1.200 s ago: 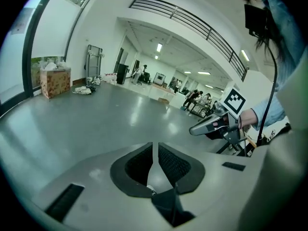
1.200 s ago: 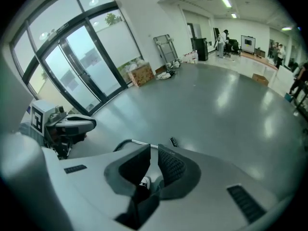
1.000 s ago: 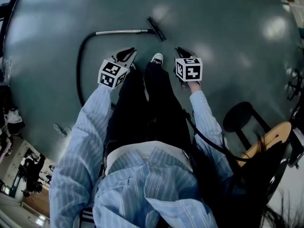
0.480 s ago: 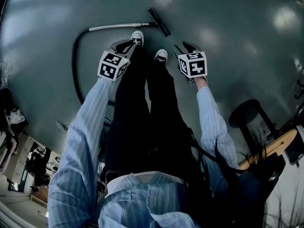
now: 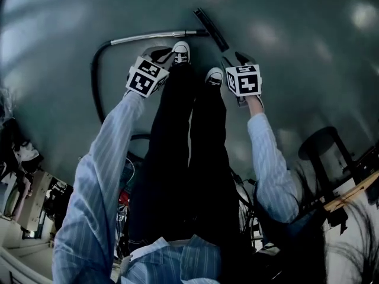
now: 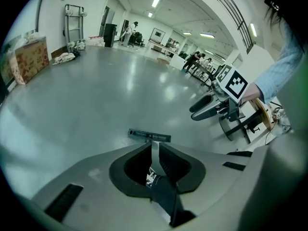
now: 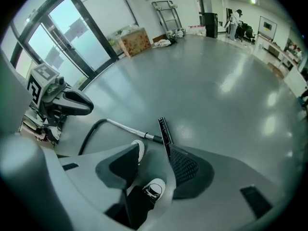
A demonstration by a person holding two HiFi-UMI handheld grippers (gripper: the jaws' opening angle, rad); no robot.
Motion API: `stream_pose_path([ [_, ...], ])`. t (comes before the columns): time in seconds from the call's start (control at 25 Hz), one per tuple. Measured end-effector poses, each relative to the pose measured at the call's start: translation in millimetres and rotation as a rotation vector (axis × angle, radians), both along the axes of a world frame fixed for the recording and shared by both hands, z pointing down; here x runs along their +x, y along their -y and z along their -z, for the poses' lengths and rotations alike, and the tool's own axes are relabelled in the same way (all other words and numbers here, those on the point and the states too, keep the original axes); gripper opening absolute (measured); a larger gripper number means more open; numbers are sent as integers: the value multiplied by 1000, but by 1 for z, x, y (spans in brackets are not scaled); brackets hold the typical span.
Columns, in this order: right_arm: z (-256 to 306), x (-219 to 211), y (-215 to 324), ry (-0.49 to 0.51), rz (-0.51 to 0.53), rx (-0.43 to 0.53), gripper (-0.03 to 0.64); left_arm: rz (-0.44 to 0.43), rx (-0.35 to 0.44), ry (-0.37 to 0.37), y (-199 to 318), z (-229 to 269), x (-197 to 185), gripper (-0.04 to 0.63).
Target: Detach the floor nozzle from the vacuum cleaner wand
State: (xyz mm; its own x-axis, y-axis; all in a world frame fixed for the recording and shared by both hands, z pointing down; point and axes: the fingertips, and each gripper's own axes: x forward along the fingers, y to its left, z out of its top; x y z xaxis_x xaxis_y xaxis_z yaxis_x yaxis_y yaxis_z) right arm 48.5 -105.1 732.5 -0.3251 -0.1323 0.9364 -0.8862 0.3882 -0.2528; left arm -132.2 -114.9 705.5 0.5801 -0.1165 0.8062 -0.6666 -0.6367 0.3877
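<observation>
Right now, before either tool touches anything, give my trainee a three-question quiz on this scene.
1. True or false: the floor nozzle is joined to the wand.
2. The right tool is: A open; B shut on the wand; C shut on the floor nozzle.
3. Fill in: the wand's other end runs into a black ___.
Key: 1 true; 2 A, its jaws have just been opening, nothing gripped; 3 hose.

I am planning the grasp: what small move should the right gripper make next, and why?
Probably lower the right gripper forward onto the floor nozzle. Its jaws have just been opening with nothing between them, and the nozzle lies on the floor ahead, joined to the wand.
</observation>
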Motion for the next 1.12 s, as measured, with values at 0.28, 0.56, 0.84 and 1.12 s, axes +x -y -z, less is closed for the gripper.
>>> stream_pose_path([
  [0.28, -66, -13, 7, -74, 146, 20, 241, -141, -37, 49, 8, -75, -3, 135],
  [0.56, -134, -6, -3, -136, 230, -19, 256, -176, -22, 110, 18, -148, -2, 140],
  [0.84, -194, 9, -4, -150, 235, -32, 258, -277, -15, 161, 5, -220, 16, 157],
  [1.12, -235, -5, -1, -141, 225, -9, 258, -397, 2, 253, 4, -275, 14, 161],
])
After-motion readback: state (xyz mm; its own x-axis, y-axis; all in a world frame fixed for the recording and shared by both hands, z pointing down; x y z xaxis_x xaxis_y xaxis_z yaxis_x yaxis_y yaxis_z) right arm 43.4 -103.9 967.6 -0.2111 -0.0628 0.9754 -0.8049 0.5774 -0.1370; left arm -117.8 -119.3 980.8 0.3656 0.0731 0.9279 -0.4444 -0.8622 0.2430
